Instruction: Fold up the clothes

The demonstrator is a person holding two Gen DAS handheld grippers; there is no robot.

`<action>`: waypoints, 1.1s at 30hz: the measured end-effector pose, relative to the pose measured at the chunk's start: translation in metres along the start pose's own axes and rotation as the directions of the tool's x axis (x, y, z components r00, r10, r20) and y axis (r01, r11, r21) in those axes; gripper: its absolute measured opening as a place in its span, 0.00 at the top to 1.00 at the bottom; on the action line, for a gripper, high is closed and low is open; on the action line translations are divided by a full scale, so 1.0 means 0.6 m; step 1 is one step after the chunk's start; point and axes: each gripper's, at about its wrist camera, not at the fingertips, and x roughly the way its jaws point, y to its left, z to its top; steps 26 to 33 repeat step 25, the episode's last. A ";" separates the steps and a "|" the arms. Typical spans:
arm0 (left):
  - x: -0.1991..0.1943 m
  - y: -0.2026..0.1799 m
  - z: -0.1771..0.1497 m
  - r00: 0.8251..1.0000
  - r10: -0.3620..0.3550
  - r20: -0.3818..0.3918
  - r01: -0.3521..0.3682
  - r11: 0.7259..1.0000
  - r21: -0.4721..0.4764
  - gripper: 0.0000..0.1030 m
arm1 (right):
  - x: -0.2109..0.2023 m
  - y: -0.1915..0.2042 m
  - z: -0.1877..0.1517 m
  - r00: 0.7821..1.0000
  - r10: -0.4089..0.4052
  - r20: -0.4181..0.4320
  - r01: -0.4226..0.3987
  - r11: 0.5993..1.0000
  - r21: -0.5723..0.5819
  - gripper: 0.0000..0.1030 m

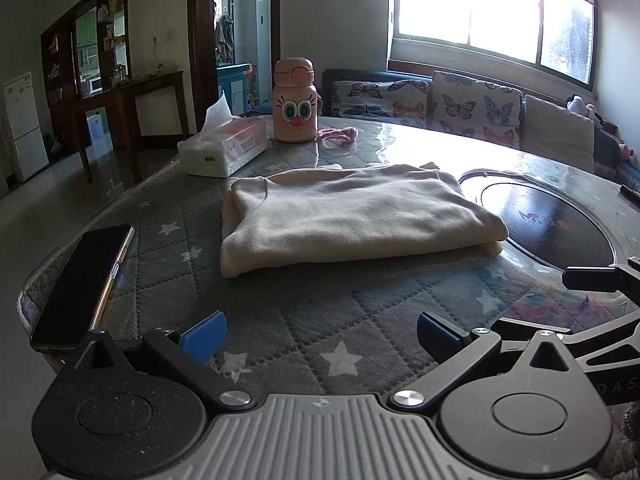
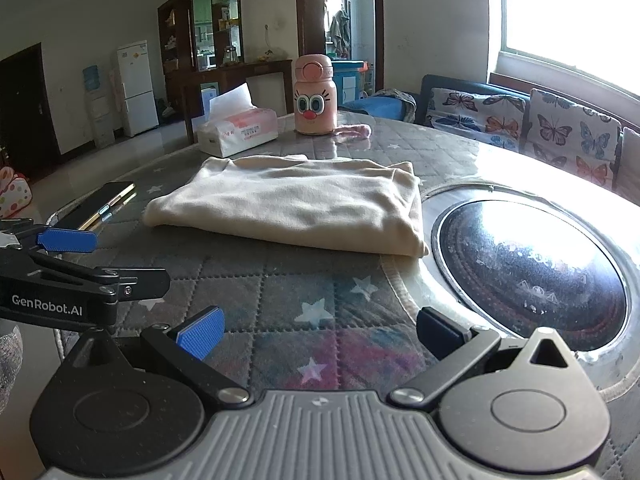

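A cream garment (image 1: 344, 216) (image 2: 296, 204) lies folded into a flat rectangle on the quilted, star-patterned table cover (image 1: 320, 320). My left gripper (image 1: 320, 334) is open near the table's front edge, well short of the garment, with nothing between its blue pads. My right gripper (image 2: 320, 332) is open too, also short of the garment and empty. In the right wrist view the left gripper (image 2: 68, 256) shows at the left edge, and in the left wrist view part of the right gripper (image 1: 600, 280) shows at the right edge.
A black phone (image 1: 84, 280) (image 2: 100, 204) lies left of the garment. A tissue box (image 1: 224, 148) (image 2: 240, 128), a pink cartoon bottle (image 1: 294, 102) (image 2: 314, 96) and a pink band (image 1: 338, 134) sit behind it. A round dark inset (image 1: 552, 220) (image 2: 532, 264) lies to its right.
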 end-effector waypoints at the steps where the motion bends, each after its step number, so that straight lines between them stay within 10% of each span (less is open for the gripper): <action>1: 0.000 0.000 0.000 1.000 -0.001 0.000 0.001 1.000 -0.001 0.00 | 0.000 0.000 0.000 1.000 0.002 -0.001 -0.002 1.000 0.003 0.00; 33: 0.002 -0.002 -0.006 1.000 0.004 -0.011 -0.004 1.000 -0.012 0.00 | 0.002 -0.002 -0.002 1.000 0.004 -0.010 -0.003 1.000 0.021 0.00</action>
